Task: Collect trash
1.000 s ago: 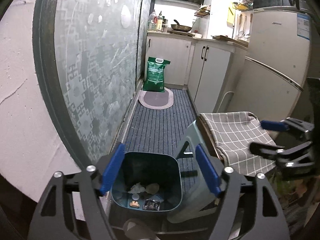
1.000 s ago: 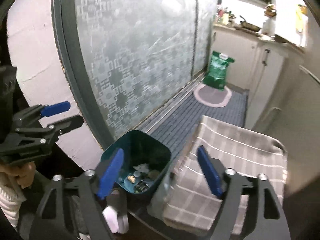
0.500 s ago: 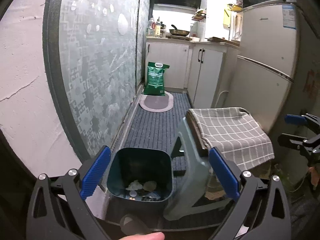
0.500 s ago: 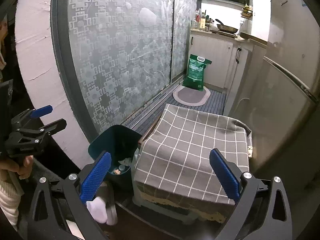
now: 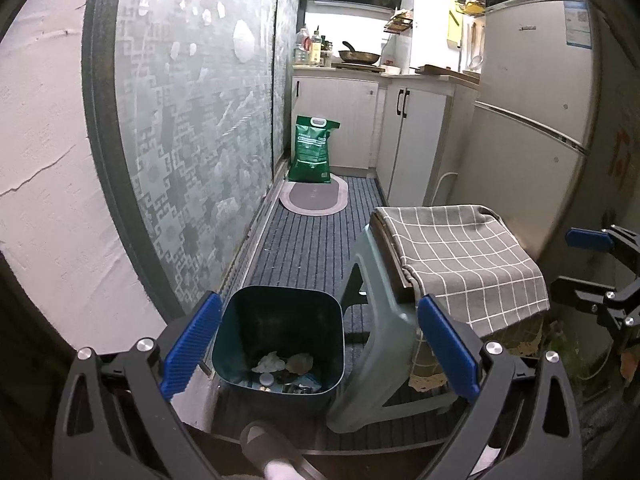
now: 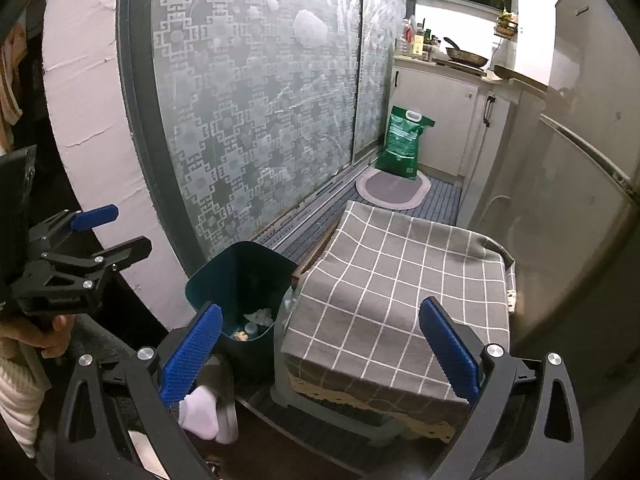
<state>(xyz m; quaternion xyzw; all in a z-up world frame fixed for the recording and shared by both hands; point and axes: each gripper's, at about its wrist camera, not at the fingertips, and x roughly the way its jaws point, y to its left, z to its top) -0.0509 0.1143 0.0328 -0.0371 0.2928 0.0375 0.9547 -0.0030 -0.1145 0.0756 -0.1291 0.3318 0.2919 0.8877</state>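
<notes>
Both grippers, the left gripper [image 5: 316, 344] and right gripper [image 6: 320, 350], are now standing wider and empty above the dark teal square plastic bin [image 5: 280, 316] holding scraps beside the grey-check-draped stool [image 6: 400, 280], likely between pickups, needing another scrap located.

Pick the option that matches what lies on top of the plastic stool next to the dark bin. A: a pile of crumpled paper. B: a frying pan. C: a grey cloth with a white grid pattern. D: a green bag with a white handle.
C: a grey checked cloth is draped over the stool, which stands right beside the bin; the bin holds the scraps.
</notes>
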